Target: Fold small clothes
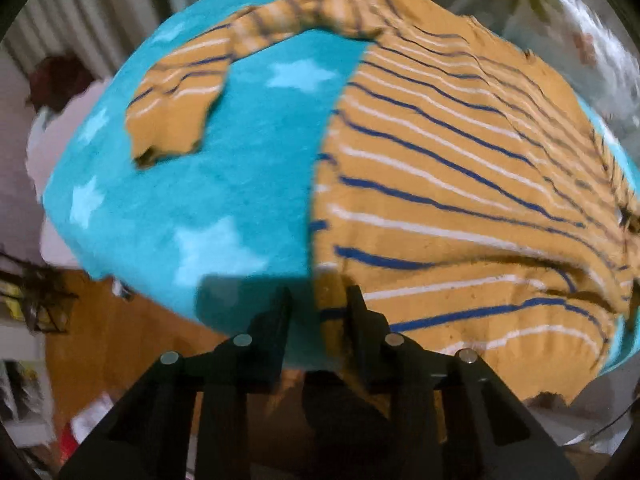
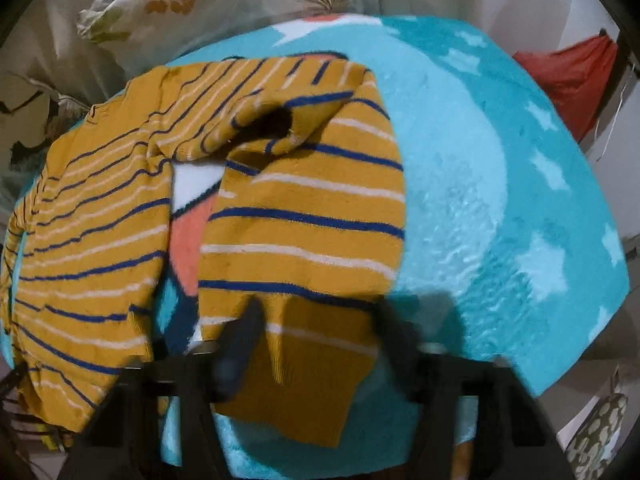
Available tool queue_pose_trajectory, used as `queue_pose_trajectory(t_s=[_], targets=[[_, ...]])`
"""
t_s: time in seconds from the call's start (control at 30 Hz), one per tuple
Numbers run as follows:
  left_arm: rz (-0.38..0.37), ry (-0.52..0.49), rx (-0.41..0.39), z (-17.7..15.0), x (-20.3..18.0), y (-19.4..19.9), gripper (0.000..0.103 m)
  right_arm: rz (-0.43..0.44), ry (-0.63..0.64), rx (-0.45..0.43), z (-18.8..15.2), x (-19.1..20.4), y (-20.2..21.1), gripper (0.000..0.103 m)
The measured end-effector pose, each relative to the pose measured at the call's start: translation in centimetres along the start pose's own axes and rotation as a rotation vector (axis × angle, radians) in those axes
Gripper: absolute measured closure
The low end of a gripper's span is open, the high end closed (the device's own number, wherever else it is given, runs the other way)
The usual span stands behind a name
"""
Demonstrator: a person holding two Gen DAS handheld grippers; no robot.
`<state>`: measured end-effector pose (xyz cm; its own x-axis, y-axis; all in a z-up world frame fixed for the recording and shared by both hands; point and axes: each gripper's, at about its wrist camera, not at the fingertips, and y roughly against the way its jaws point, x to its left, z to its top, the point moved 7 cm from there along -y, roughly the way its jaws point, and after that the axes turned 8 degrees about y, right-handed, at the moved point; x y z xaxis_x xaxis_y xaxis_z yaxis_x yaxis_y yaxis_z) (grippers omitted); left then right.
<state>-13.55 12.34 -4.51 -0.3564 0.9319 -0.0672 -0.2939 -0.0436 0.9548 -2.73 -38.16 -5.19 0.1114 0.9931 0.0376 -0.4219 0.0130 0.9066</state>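
A small mustard-yellow sweater with blue and white stripes lies spread on a turquoise star-patterned blanket. One sleeve stretches out to the left. My left gripper is open, its fingers straddling the sweater's left hem edge. In the right wrist view the sweater body lies at the left and the other sleeve is folded down toward me. My right gripper is open, with the sleeve cuff lying between its fingers.
The blanket covers a small raised surface. A floral pillow lies behind it and a red cloth is at the far right. Orange-brown floor and clutter show at the lower left of the left wrist view.
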Motion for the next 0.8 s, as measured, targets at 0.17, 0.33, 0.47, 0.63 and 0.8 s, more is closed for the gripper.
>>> queue_pose_trajectory(t_s=[0.17,0.33,0.47,0.63,0.8], targets=[[-0.027,0.079,-0.038,0.2,2.1,1.8,0.066,0.030,-0.041,-0.009,-0.2,-2.1,1.2,0.090],[-0.013,0.038,-0.149,1.0,0.7,5.2,0.066,-0.239,-0.114,-0.019,0.3,-10.7,2.9,0.090],[-0.018,0.044,-0.184,2.2,0.4,6.5,0.065,-0.468,-0.245,0.012,0.3,-17.8,4.0,0.083],[-0.039,0.048,-0.194,3.0,-1.0,6.6,0.059,-0.396,-0.383,-0.088,0.7,-19.5,6.7,0.079],[-0.075,-0.015,-0.197,3.2,-4.8,6.7,0.052,-0.236,-0.326,-0.160,2.1,-13.9,7.4,0.066]])
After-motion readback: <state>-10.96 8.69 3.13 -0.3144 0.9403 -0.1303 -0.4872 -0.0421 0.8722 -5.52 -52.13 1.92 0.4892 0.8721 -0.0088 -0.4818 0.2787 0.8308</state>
